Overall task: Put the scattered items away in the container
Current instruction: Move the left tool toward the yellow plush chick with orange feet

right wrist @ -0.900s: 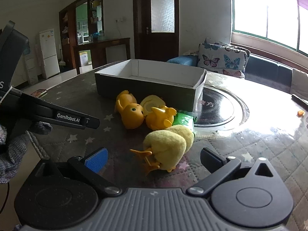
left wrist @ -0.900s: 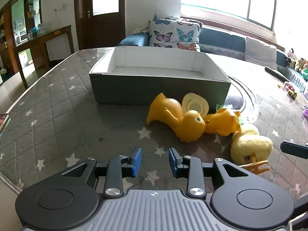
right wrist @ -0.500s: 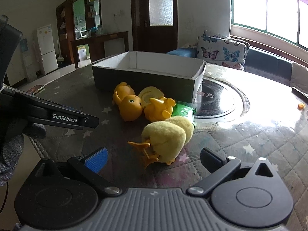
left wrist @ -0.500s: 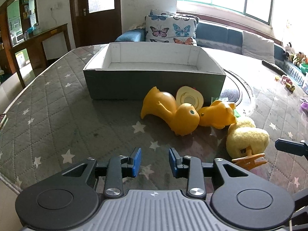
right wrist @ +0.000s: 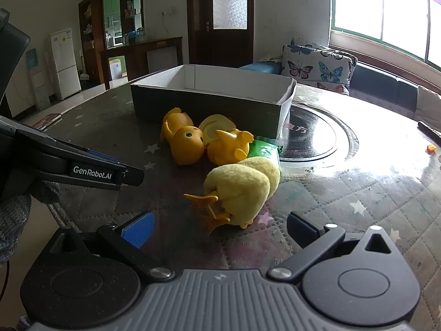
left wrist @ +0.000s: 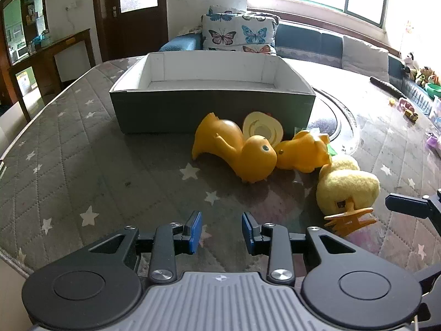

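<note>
An open grey cardboard box [left wrist: 212,110] [right wrist: 209,104] with a white inside stands on the table. In front of it lie a large orange rubber duck [left wrist: 237,151] [right wrist: 183,140], a small orange duck [left wrist: 303,151] [right wrist: 227,146], a round cream piece [left wrist: 261,129], a green packet [right wrist: 263,149] and a yellow plush duck [left wrist: 347,187] [right wrist: 239,190]. My left gripper [left wrist: 220,231] is open and empty, short of the large duck. My right gripper [right wrist: 220,226] is wide open and empty, just before the plush duck.
The table wears a grey quilted star cloth [left wrist: 69,160] under glass, with a round turntable [right wrist: 311,135] right of the box. Small toys [left wrist: 408,110] and a remote [left wrist: 386,85] lie at the far right. A sofa with butterfly cushions [left wrist: 237,33] stands behind.
Both grippers have risen and moved a little nearer the toys. The jaws have kept their width. Nothing on the table has moved.
</note>
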`<state>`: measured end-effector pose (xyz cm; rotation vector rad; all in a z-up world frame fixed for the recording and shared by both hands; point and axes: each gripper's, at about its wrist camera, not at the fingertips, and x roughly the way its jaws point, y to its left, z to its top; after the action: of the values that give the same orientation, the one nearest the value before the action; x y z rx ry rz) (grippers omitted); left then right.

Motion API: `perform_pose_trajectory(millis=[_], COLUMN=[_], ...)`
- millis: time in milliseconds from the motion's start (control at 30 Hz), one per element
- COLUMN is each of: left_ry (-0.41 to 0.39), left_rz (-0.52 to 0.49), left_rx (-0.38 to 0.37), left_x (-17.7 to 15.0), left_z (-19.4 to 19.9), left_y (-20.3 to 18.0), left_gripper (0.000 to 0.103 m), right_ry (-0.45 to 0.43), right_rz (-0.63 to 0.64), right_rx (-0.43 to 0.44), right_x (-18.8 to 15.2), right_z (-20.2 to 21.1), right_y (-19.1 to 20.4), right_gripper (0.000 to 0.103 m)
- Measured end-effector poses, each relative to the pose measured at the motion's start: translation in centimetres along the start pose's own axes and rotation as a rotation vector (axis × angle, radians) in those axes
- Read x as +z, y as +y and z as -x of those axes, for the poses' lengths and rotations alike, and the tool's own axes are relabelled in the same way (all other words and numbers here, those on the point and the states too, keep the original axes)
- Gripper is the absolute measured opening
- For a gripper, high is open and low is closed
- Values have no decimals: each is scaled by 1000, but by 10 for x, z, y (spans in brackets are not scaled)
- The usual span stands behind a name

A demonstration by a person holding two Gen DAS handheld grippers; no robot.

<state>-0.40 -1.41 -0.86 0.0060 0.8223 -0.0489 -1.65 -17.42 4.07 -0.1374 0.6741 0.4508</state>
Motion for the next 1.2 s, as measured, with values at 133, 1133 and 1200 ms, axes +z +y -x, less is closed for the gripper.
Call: perform_pose_trajectory(millis=[133,1133,1200], left_ry=[13,72,73], left_rz=[-1,-16,-16], left_rx=[-8,-34,-35], left_x=[0,0,1], left_z=[-1,-12,-13], left_y=[-1,-8,-8], left_gripper=[35,35,35], right_ry=[7,22,22], right_rz=[-2,-17,-17], right_rx=[-5,-12,-12], right_x=[0,1,2], right_z=[-1,-4,-4], right_y=[0,-2,-2], right_gripper=[103,102,102])
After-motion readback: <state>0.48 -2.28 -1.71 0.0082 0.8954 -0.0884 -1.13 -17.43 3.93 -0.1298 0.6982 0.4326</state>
